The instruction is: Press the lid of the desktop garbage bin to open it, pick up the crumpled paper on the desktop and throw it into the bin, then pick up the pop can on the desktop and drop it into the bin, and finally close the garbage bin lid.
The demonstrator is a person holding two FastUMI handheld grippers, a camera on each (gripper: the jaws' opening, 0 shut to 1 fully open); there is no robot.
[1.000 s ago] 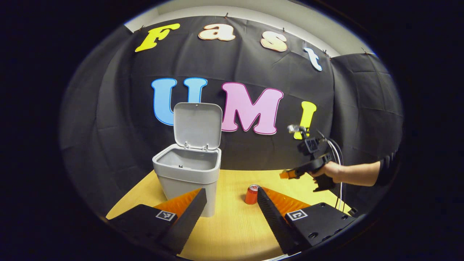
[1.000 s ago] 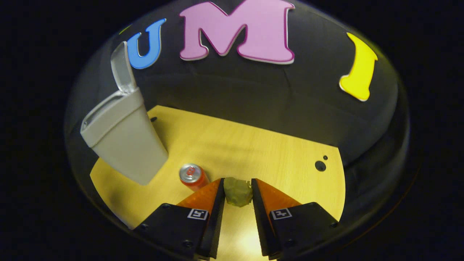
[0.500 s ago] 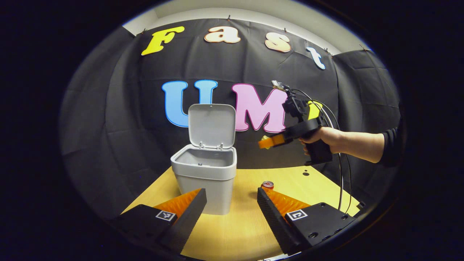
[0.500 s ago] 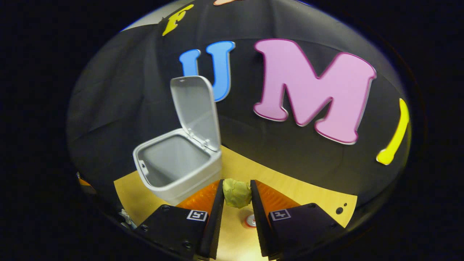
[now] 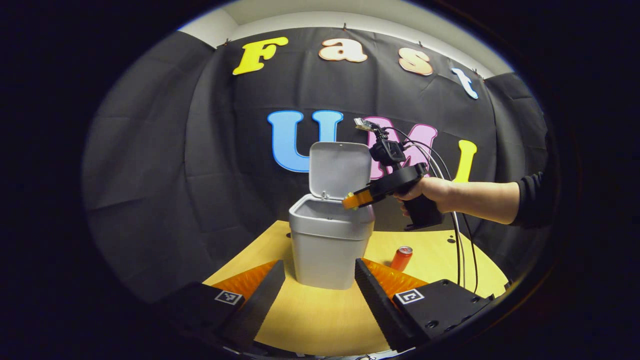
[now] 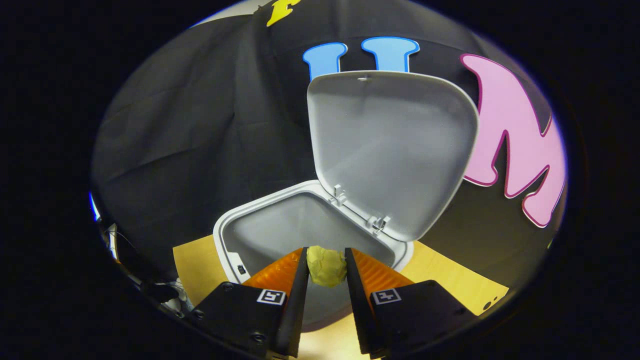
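Two fingers of the right tool [image 6: 325, 267] pressed on the paper [image 6: 326, 265] at the bottom centre of the right gripper view, holding the ball just above the bin [image 6: 280, 225] mouth; a clamp that firm suits a light wad that would otherwise slip. Behind the paper the bin's inside looked bare, as far as the fingers let it be seen. Its lid [image 6: 387, 150] stood swung up past the hinge at centre right, likely so the mouth stayed free for a drop from above.

At the bottom of the left gripper view, the left tool [image 5: 320, 285] was spread wide and held nothing, low over the table [image 5: 320, 320], probably waiting its turn. Beyond it, at centre frame, stood the bin [image 5: 330, 245], with the can [image 5: 401, 258] upright on the table just to its right. Over the bin's rim a hand [image 5: 435, 192] aimed the right tool [image 5: 356, 200] inward, so letting go seemed the next step.
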